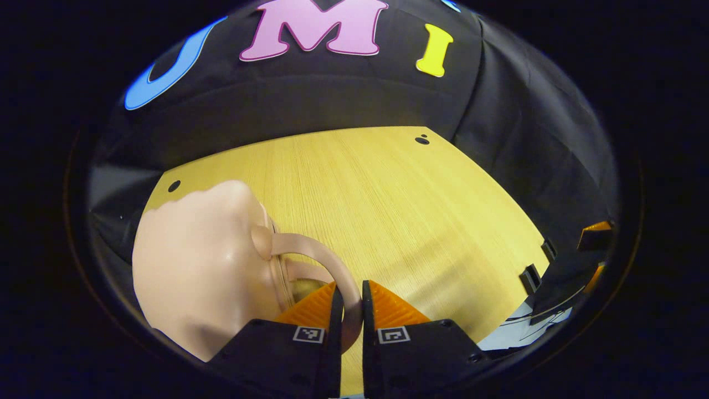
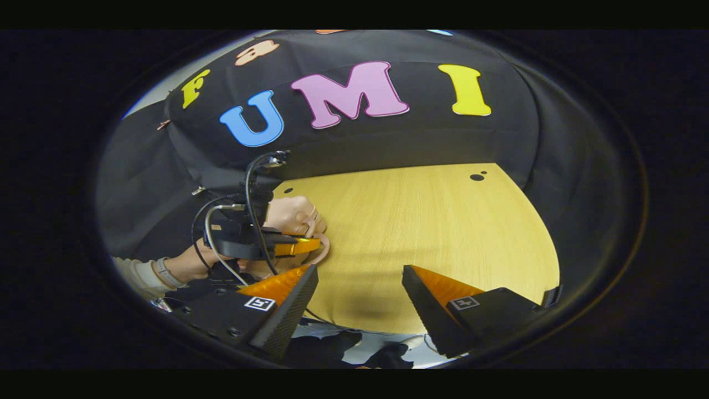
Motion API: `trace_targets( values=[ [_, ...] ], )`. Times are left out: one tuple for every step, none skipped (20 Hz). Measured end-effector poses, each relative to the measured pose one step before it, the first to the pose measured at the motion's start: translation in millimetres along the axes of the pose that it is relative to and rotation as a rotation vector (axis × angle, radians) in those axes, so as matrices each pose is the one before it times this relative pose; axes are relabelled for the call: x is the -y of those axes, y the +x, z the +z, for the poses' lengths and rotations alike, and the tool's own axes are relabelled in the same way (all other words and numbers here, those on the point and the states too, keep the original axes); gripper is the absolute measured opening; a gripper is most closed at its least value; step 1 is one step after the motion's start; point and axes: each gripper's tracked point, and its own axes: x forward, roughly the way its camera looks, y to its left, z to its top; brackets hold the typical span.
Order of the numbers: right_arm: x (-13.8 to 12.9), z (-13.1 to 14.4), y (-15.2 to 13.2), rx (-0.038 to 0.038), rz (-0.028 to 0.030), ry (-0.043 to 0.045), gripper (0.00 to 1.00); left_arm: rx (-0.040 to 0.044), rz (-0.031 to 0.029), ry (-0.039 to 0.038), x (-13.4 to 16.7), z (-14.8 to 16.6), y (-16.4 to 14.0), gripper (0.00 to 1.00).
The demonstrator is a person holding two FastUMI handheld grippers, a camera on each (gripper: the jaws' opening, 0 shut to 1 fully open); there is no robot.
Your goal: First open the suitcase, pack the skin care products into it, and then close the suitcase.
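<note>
Left gripper (image 1: 350, 310) sits nearest the lens in the left gripper view, fingers pressed together on the curved peach plastic handle (image 1: 332, 266) of the small glossy peach hard-shell suitcase (image 1: 199, 271). Handle loop runs between both fingers, touching each. Suitcase body lies to the left of the fingers and just ahead, on the pale wood-grain tabletop (image 1: 399, 210); shell looks closed, seam not clear enough to confirm. Ahead and to the right of the fingers the tabletop is bare wood with small dark holes near its far corners. Far right, at the table edge, part of the right gripper (image 1: 592, 244) shows against the black cloth wall (image 1: 526, 138).

Right gripper view: far left, a hand (image 2: 194, 266) with a light sleeve and a wrist band holds the left gripper's body (image 2: 243, 244), cables looping above it. Its fingers point right at the suitcase (image 2: 293, 216), handle (image 2: 323, 252) just at the tips. Right gripper (image 2: 360, 288) at the bottom has fingers spread wide, nothing between them, over the wood tabletop (image 2: 432, 221). Suitcase sits ahead-left of it, well apart.
</note>
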Motion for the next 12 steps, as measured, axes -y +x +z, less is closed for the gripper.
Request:
trace_targets(
  values=[
    [2.32, 1.32, -3.00, 0.00709, 0.00560, -0.00877, 0.97, 0.00058, 0.02090, 0.01622, -1.58, 1.79, -5.44, 0.22],
    [3.08, 4.94, -3.45, 0.01565, 0.00675, -0.01137, 0.98, 0.02242, 0.01392, 0.00473, 1.45, 8.50, -9.56, 0.25],
    [1.93, 4.06, -3.90, 0.01371, 0.00994, -0.01089, 0.98, 0.03219, 0.00528, 0.00114, 4.32, 12.51, -10.64, 0.27],
    [3.44, 5.69, -3.72, 0.01903, 0.00704, -0.01441, 0.98, 0.03098, 0.00367, -0.00390, 5.44, 12.94, -11.28, 0.56],
    [4.35, 6.32, -6.68, 0.02094, 0.00536, -0.01565, 0.98, 0.04135, 0.01707, -0.00215, 3.87, 13.79, -13.08, 0.68],
    [4.34, 8.96, -5.13, 0.02739, 0.00320, -0.01814, 0.97, 0.05235, 0.01674, -0.00019, 4.56, 17.37, -13.09, 0.83],
    [7.21, 12.08, -6.12, 0.03966, -0.01115, -0.02591, 0.97, 0.06042, 0.03246, 0.00079, 2.59, 19.62, -14.04, 0.86],
    [6.50, 14.98, -5.05, 0.04769, -0.01299, -0.03246, 0.98, 0.06730, 0.02856, 0.00057, 4.17, 21.30, -16.99, 0.87],
    [6.37, 19.44, -5.97, 0.06648, -0.02193, -0.04818, 0.97, 0.06663, 0.02991, -0.00087, 4.30, 22.46, -16.90, 0.88],
    [9.41, 20.47, -5.11, 0.06619, -0.03315, -0.04845, 0.97, 0.06867, 0.03187, -0.00001, 3.31, 22.41, -18.18, 0.91],
    [9.85, 22.57, -5.27, 0.07146, -0.02591, -0.03686, 0.97, 0.06119, 0.03972, 0.00459, 1.91, 20.09, -14.31, 0.93],
    [4.32, 25.14, -2.88, 0.07797, -0.00793, -0.02046, 0.97, 0.04924, 0.04325, 0.00501, -2.02, 21.08, -15.77, 0.94]
  ],
)
